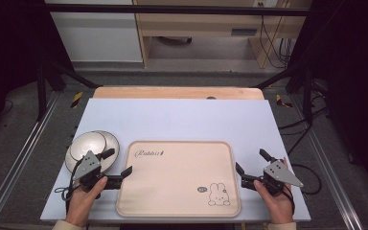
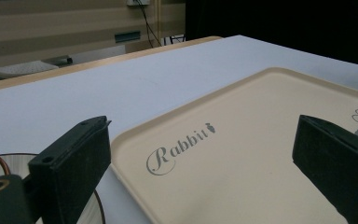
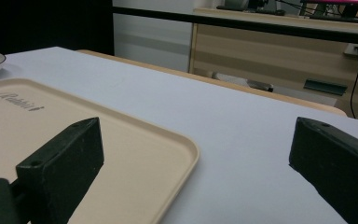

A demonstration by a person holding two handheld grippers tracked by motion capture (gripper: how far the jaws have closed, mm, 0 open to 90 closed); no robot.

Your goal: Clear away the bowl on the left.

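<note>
Here's the bench [image 1: 172, 115], a pale sheet laid over a wooden table top, and sitting near its front edge, about the middle, is the big beige tray [image 1: 178, 178]. Its long axis runs left to right, parallel to the front edge of the bench. The "Rabbit" lettering [image 1: 149, 153] sits in the tray's far left corner, the little rabbit drawing [image 1: 219, 194] in its near right corner, both reading upright from the person's side.

Next down in size, a stack of round silvery plates [image 1: 92, 149] lies just off the tray's left edge, toward the bench's left edge.

Now the tongs. The left gripper [image 1: 120, 165] hovers right at the tray's left rim, jaws spread wide with nothing between them; in the left gripper view [image 2: 200, 163] one jaw stands over the plate side, the other over the tray's surface, the rim running between them. The right gripper [image 1: 251, 163] is at the tray's right edge, jaws likewise wide apart and empty; in the right gripper view [image 3: 196, 163] the tray's far right corner lies between the jaws.

So the tray sits squarely between the two tongs, gripped by neither.
</note>
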